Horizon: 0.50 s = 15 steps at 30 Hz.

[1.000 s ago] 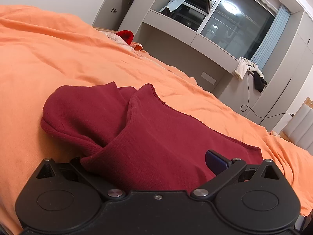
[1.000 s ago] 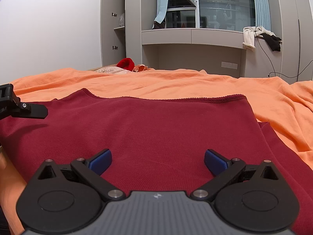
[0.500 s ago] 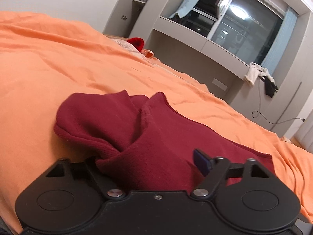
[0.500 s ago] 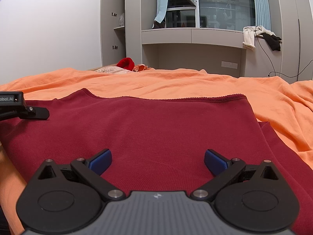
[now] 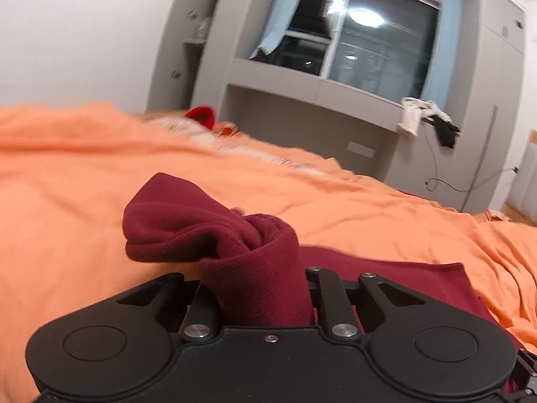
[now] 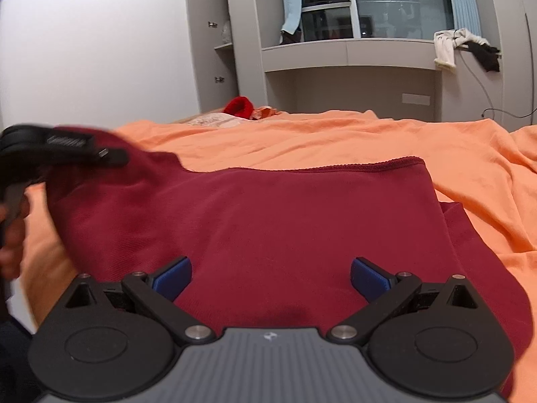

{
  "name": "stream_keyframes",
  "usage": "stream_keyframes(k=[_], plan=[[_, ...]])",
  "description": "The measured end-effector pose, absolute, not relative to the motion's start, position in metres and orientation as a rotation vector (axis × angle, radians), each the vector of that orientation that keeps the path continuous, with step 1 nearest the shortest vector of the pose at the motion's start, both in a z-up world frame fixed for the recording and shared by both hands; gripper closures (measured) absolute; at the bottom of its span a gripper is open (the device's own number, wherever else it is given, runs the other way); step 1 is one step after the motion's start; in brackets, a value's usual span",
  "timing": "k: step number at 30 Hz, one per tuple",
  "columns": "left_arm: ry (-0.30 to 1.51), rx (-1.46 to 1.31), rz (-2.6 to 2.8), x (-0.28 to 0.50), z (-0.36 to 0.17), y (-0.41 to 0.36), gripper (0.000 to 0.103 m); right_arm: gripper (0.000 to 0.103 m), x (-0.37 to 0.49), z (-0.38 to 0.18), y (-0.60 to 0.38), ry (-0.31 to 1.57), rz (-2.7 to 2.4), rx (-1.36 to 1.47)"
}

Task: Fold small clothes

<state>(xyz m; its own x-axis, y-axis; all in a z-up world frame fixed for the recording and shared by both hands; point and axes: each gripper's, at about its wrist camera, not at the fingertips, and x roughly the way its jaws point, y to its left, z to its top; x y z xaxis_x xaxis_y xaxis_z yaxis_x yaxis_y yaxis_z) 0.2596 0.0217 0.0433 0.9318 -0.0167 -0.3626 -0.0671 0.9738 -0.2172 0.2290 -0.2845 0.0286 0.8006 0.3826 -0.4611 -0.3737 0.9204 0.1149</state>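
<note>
Maroon garment (image 6: 302,228) spread on orange bed sheet (image 6: 369,141), one bunched corner lifted clear and clamped in left tongs (image 5: 258,288), right tongs (image 6: 271,277) wide apart just above flat cloth, gripping nothing.

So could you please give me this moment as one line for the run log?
left gripper: shut on maroon garment, corner raised | right gripper: open above garment | surface: orange bedspread

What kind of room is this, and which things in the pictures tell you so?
Most likely a bedroom at night. A dark red garment lies on a bed under an orange cover; behind it are a built-in grey cupboard and a dark window with light blue curtains.
</note>
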Motion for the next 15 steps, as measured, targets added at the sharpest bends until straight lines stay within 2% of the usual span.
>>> stream_keyframes(k=[8, 15], plan=[[0.314, -0.077, -0.12, 0.275, 0.088, -0.05, 0.087, 0.0, 0.19, 0.057, -0.342, 0.367, 0.306, 0.057], [0.296, 0.033, -0.279, 0.279, 0.094, -0.139, 0.088, 0.0, 0.174, 0.09, -0.409, 0.252, 0.144, 0.171]])
